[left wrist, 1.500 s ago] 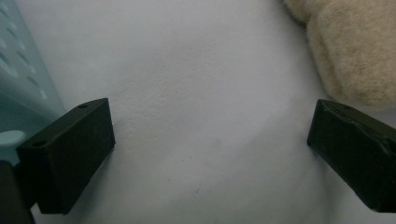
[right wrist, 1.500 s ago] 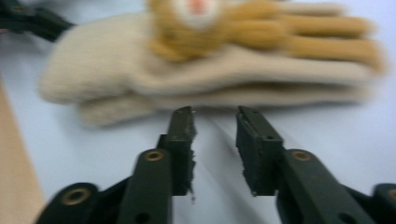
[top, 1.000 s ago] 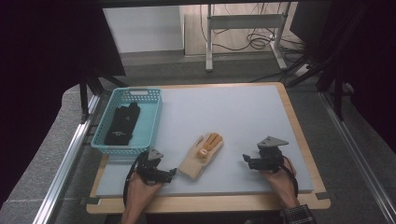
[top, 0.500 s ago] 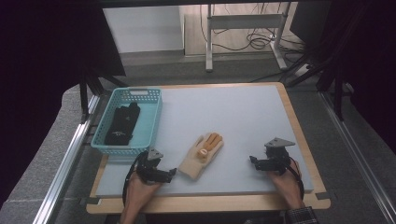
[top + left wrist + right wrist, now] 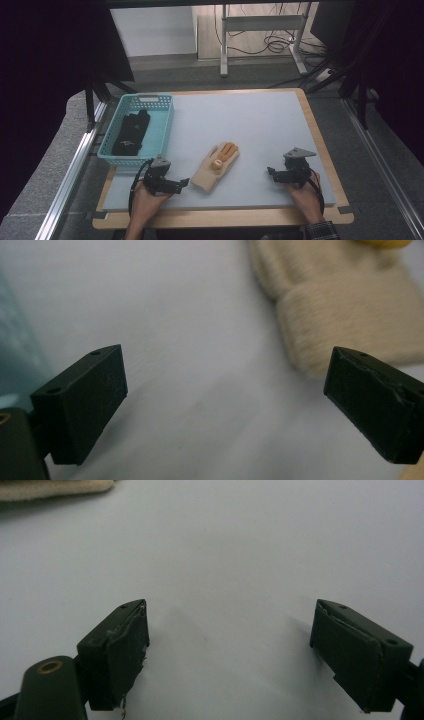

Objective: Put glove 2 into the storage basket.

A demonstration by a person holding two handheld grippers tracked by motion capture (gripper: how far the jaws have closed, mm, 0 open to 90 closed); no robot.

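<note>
A: Where does the glove [image 5: 216, 167] lie on the grey mat [image 5: 260, 130]?

B: Near the front edge, between both tools; long axis diagonal, fingers pointing away and right, cuff toward the left gripper [image 5: 181, 184].

A: The jaws?

B: Left gripper spread, empty; right gripper [image 5: 271, 172] spread, having just widened, empty.

- The high view looks forward and down from above the person's side of the table [image 5: 260, 115], far enough back to take in the whole board, the floor beyond it and both forearms at the bottom edge.
- The left gripper view rides low and close to the table [image 5: 190, 340], looking along its own jaws — the cuff of the cream glove [image 5: 345, 320] lies at upper right.
- The right gripper view sits as near the surface, facing across bare table [image 5: 240, 550].
- All three views share the glove [image 5: 216, 166] — its edge [image 5: 55, 487] shows at the right gripper view's top left.
</note>
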